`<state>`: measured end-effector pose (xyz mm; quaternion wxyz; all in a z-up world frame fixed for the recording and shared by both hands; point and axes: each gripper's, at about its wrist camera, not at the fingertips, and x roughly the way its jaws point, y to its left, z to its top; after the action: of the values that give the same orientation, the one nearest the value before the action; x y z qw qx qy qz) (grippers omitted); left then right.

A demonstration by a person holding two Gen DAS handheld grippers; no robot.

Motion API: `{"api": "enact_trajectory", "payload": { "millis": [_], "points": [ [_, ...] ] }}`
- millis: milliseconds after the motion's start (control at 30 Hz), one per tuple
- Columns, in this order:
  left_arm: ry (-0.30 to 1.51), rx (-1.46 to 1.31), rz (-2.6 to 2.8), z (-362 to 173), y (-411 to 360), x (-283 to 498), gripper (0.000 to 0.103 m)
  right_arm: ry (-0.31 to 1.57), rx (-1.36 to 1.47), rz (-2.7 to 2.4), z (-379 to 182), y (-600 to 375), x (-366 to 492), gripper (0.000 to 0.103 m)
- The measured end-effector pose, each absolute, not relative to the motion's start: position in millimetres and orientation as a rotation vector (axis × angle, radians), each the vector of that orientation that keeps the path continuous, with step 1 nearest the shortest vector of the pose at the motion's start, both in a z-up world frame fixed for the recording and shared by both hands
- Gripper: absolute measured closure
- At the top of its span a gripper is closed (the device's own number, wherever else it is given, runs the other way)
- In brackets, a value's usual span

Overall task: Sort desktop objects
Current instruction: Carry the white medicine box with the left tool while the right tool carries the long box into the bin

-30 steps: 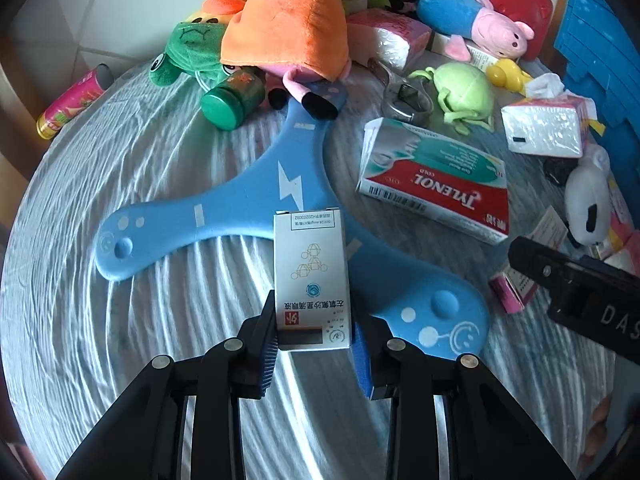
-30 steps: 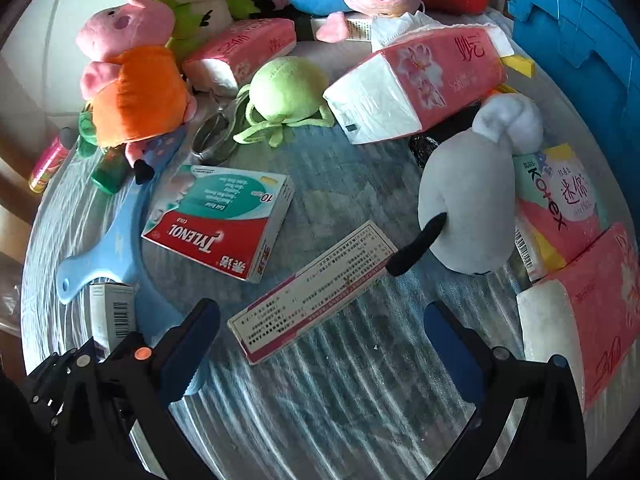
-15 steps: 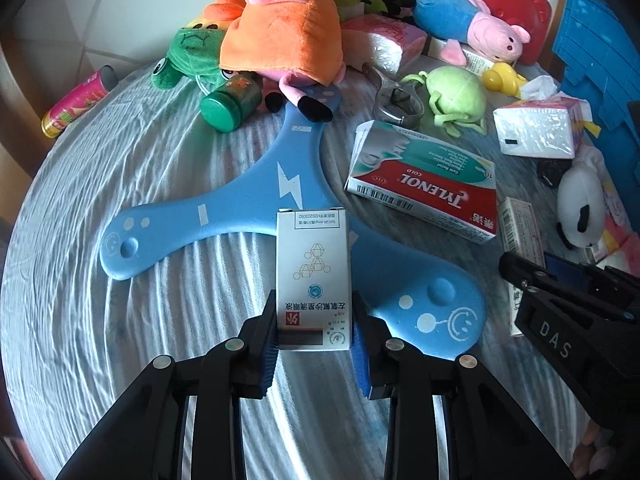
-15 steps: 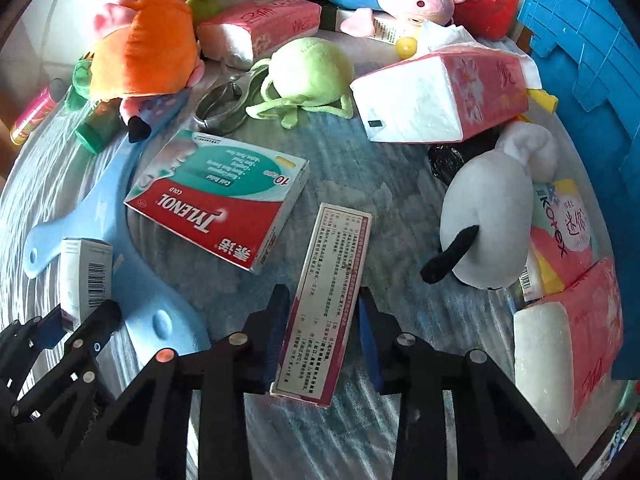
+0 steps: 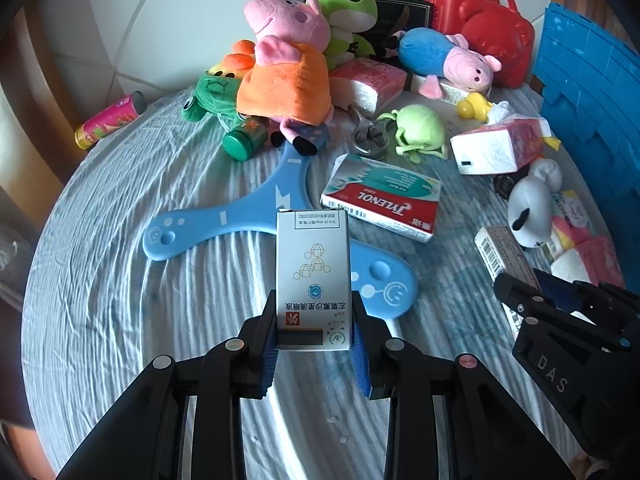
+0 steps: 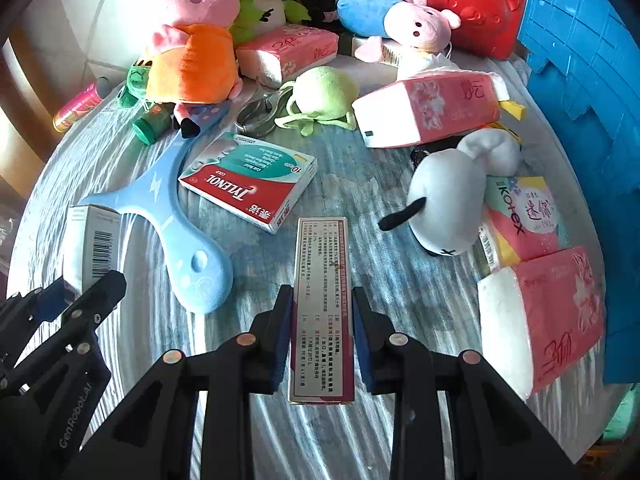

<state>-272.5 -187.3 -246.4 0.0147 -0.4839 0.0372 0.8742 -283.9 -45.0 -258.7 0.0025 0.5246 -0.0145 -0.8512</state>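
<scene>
- My left gripper (image 5: 314, 346) has its fingers clamped on the lower end of a white medicine box (image 5: 313, 276), which I hold above the blue boomerang (image 5: 224, 220).
- My right gripper (image 6: 322, 332) has its fingers clamped on the long sides of a slim red-edged box (image 6: 323, 300), held lengthwise away from me.
- The round worktop (image 5: 120, 320), covered in a wrinkled blue-grey cloth, has its widest bare stretch on the left and near side; I see its curved left edge in the left wrist view.
- The Tylenol box (image 6: 248, 184) lies flat just beyond both held boxes, near the boomerang's middle arm.
- The far side is crowded: an orange-dressed pig plush (image 5: 284, 76), a green bottle (image 5: 244, 142), a pale green plush (image 6: 324, 94) and a tissue pack (image 6: 432, 108) lie close together.
- On the right, a white plush (image 6: 448, 200), a Kotex pack (image 6: 524, 216) and a pink tissue pack (image 6: 548, 316) fill the rim just beside a blue crate (image 6: 580, 80), leaving little room there.
- A pink can (image 5: 108, 124) lies at the far left edge.
</scene>
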Motion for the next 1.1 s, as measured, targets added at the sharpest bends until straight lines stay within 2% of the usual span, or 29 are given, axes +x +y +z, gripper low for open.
{"api": "enact_trajectory", "payload": {
  "millis": [600, 1100],
  "points": [
    [0.005, -1.324, 3.055, -152.0, -120.7, -204.7, 0.073, 0.1, 1.194, -2.59, -155.6, -4.6, -244.0, 0.075],
    [0.043, -1.077, 3.126, -81.7, -75.5, -159.4, 0.073, 0.136, 0.913, -2.678, -67.6, 44.9, -182.7, 0.075]
  ]
}}
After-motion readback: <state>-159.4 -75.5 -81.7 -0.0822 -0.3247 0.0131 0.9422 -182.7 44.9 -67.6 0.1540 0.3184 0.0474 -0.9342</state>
